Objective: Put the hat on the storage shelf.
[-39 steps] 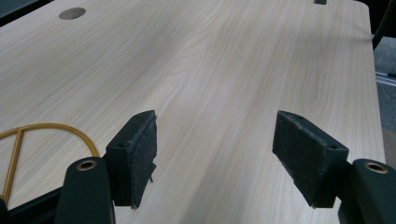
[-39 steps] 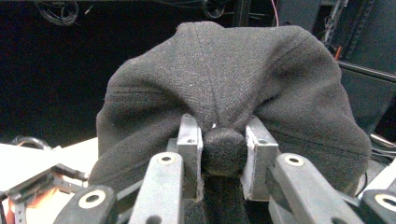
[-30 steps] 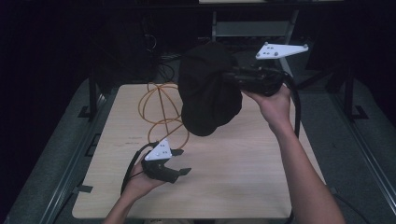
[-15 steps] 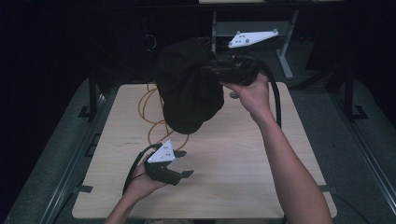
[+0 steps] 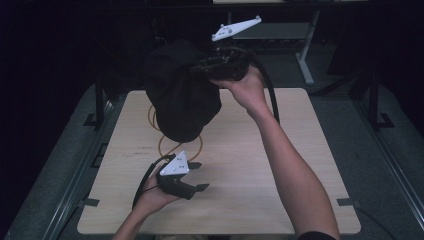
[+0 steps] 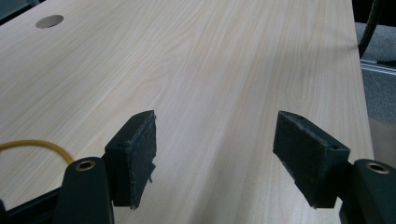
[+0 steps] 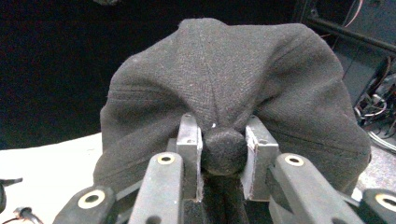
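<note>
Two grippers: your right gripper pinches the black cap by its top button, lifted above the table's far side, while your left gripper rests spread wide near the front.

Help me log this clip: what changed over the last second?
The right gripper, shut on the black fabric cap, carried it leftward and a little up. The left gripper stayed open over the pale wooden table, beside the orange cable loop.

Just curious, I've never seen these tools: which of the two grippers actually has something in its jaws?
The right gripper, raised over the table's far edge: its jaws pinch a black cap by its top button. The left gripper, low near the front, gapes with nothing between.
</note>
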Demonstrator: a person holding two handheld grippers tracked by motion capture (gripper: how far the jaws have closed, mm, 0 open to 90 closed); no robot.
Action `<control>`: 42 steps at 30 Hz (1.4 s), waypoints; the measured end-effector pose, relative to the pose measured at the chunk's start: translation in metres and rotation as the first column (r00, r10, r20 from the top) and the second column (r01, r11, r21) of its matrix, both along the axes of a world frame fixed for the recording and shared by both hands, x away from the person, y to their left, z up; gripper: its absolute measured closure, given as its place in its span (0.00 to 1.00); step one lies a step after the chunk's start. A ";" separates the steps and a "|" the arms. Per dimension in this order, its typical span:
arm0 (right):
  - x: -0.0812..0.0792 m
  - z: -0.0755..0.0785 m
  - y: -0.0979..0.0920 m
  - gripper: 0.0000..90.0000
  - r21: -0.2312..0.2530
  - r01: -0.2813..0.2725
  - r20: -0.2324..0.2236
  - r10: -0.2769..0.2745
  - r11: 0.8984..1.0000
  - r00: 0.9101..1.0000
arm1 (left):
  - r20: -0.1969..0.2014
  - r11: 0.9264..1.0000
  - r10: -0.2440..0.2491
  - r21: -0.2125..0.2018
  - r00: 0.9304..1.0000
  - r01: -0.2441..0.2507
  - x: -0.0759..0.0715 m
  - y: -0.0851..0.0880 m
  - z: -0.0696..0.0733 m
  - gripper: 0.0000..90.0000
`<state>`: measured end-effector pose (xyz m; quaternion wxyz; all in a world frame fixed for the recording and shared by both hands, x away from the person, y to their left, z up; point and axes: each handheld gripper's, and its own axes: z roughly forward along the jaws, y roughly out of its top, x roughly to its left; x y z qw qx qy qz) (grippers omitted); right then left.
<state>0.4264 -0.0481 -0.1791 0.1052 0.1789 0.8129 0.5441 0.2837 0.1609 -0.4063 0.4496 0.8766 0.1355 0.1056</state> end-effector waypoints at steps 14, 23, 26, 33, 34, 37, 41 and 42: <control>0.026 -0.018 0.047 0.80 -0.058 -0.041 -0.076 0.036 0.997 0.996 | -0.005 1.000 -0.009 0.003 1.000 0.009 -0.002 -0.001 0.000 0.33; 0.035 -0.025 0.059 0.80 -0.069 -0.039 -0.111 0.031 0.997 0.993 | -0.003 1.000 -0.015 -0.003 1.000 0.015 -0.002 -0.003 -0.001 0.33; 0.038 -0.029 0.063 0.80 -0.069 -0.037 -0.118 0.029 0.997 0.993 | -0.006 1.000 -0.020 -0.006 1.000 0.020 -0.002 -0.004 -0.002 0.33; 0.039 -0.037 0.073 0.78 -0.073 -0.028 -0.116 0.019 0.997 0.993 | -0.005 1.000 -0.025 -0.002 1.000 0.025 -0.002 -0.005 -0.001 0.33; 0.039 -0.040 0.077 0.77 -0.086 -0.022 -0.108 0.013 0.996 0.994 | -0.003 1.000 -0.025 -0.003 1.000 0.025 -0.002 -0.005 -0.001 0.33; 0.039 -0.045 0.085 0.73 -0.109 -0.017 -0.103 0.006 0.994 0.995 | -0.004 1.000 -0.030 -0.001 1.000 0.030 -0.003 -0.006 -0.001 0.33; 0.039 -0.051 0.092 0.71 -0.111 -0.016 -0.087 0.006 0.994 0.996 | 0.006 1.000 -0.031 0.001 0.999 0.031 -0.004 -0.006 0.000 0.33; 0.039 -0.051 0.092 0.71 -0.111 -0.016 -0.087 0.006 0.994 0.996 | 0.007 0.999 -0.033 -0.002 0.999 0.033 -0.004 -0.006 0.000 0.33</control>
